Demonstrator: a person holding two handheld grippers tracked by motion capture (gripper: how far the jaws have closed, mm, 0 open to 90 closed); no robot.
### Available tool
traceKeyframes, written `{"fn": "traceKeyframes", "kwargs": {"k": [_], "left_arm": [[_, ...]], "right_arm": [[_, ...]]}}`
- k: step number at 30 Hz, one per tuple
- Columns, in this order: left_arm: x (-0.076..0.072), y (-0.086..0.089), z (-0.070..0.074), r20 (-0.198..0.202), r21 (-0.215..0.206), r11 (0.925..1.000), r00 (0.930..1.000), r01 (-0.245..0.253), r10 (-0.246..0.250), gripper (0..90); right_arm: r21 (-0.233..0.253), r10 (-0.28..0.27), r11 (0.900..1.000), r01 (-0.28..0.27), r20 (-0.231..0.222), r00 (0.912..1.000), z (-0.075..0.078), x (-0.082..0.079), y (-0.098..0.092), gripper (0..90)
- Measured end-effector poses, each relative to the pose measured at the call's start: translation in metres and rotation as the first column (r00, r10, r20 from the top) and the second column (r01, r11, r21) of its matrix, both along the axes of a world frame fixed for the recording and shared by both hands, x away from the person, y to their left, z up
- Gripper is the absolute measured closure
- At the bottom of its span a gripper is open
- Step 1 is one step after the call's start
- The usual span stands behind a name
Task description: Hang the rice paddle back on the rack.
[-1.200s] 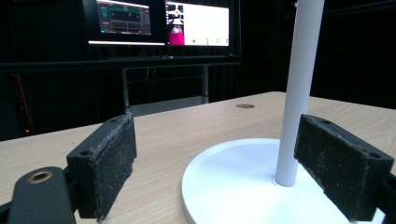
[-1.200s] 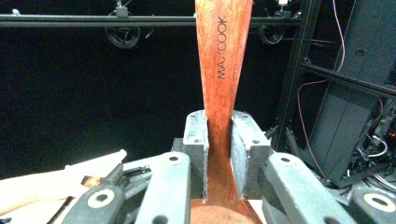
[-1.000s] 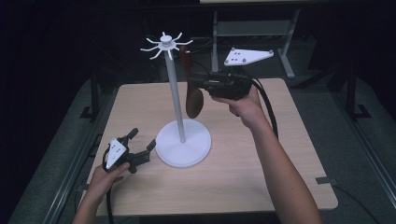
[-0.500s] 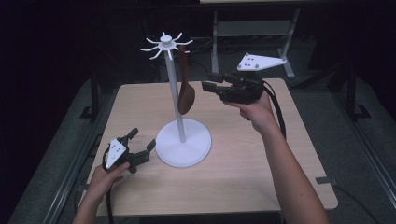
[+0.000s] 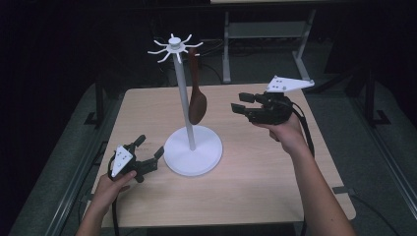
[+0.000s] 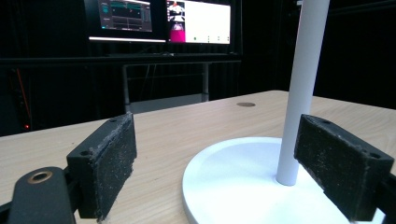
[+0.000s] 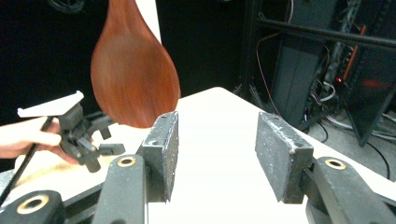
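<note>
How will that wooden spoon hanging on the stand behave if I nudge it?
The wooden spoon hangs from a hook of the stand, so it will probably swing, not slide. It looks rigid and fairly light. A hard push might lift it off the hook.

Around the white stand (image 5: pixel 192 147), bare table (image 5: pixel 255 177) lies open right and front; its pole (with hanging wooden spoon (image 5: pixel 197 104)) blocks passage across the middle.
</note>
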State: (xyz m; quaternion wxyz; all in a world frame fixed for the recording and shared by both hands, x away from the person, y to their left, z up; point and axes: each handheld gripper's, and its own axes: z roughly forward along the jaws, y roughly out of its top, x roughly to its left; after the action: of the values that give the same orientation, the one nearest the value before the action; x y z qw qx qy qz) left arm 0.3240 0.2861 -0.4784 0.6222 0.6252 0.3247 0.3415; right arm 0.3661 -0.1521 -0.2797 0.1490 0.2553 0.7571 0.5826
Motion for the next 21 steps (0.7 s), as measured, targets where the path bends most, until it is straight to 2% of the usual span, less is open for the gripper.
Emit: {"fn": "traceKeyframes", "kwargs": {"k": [10,12,14,21], "left_arm": [[0.0,-0.001,0.0,0.002,-0.006,1.0,1.0,0.002,-0.002,12.5],[0.0,-0.001,0.0,0.003,-0.011,0.9999,1.0,0.003,-0.003,12.5],[0.0,0.0,0.0,0.002,0.004,1.0,1.0,0.001,-0.001,12.5],[-0.001,-0.001,0.0,-0.003,-0.009,1.0,1.0,0.0,0.0,12.5]], "right_arm": [[-0.014,-0.05,0.999,0.049,-0.05,0.9975,-0.029,-0.007,-0.027,47.7],[-0.017,-0.064,0.998,0.063,-0.06,0.9961,-0.034,-0.009,-0.032,47.4],[-0.036,-0.077,0.997,0.074,-0.073,0.9944,-0.041,-0.012,-0.039,47.2],[-0.056,-0.105,0.993,0.1,-0.103,0.9891,-0.055,-0.019,-0.052,45.9]]}}
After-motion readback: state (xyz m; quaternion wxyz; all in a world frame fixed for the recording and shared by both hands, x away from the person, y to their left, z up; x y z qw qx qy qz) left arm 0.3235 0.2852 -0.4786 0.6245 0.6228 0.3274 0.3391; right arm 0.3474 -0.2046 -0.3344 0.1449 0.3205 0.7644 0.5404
